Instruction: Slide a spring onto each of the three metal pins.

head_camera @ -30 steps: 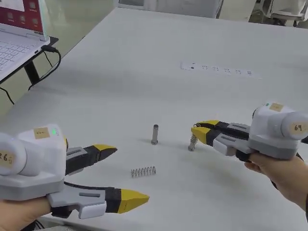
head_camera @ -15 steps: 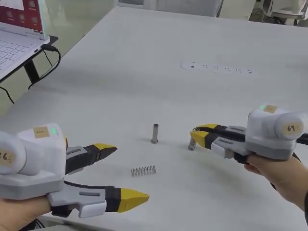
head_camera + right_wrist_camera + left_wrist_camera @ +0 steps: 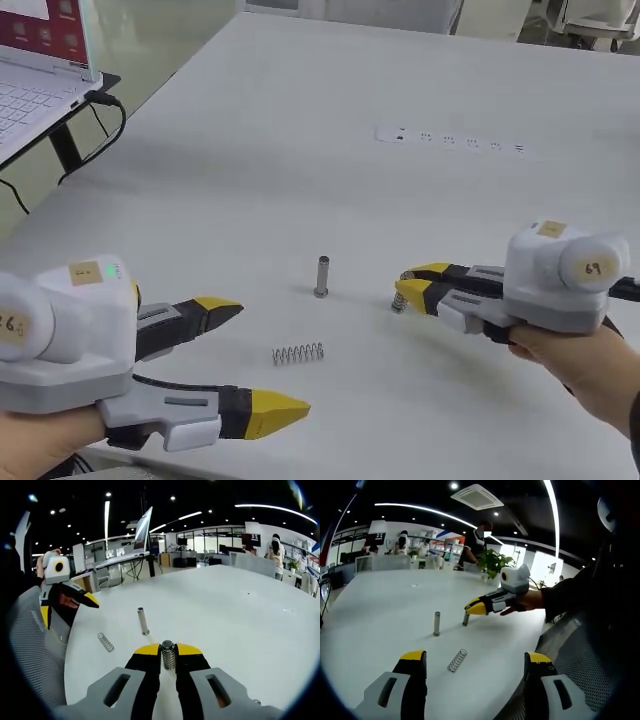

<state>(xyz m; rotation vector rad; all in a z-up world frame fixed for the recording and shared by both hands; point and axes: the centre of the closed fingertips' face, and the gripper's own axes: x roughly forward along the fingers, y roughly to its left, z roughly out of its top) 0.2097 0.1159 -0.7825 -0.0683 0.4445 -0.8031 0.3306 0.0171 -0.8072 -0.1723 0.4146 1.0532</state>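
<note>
A bare metal pin (image 3: 322,277) stands upright mid-table, and a loose spring (image 3: 298,353) lies on its side just in front of it. To its right stands a second pin with a spring (image 3: 399,299) on it. My right gripper (image 3: 408,282) is shut on that spring near the pin's top; in the right gripper view the coils (image 3: 168,656) sit between the yellow tips of the right gripper (image 3: 168,649). My left gripper (image 3: 255,360) hovers open at the near left, short of the loose spring (image 3: 457,660), with nothing between the left gripper's (image 3: 474,658) fingers.
A white power strip (image 3: 450,143) lies farther back on the white table (image 3: 250,150). A laptop (image 3: 40,60) with a black cable stands off the table's far left edge. People stand in the room beyond.
My right gripper has sunk a little along the right pin and the spring sits lower on it. The left gripper, bare pin and loose spring have not moved.
</note>
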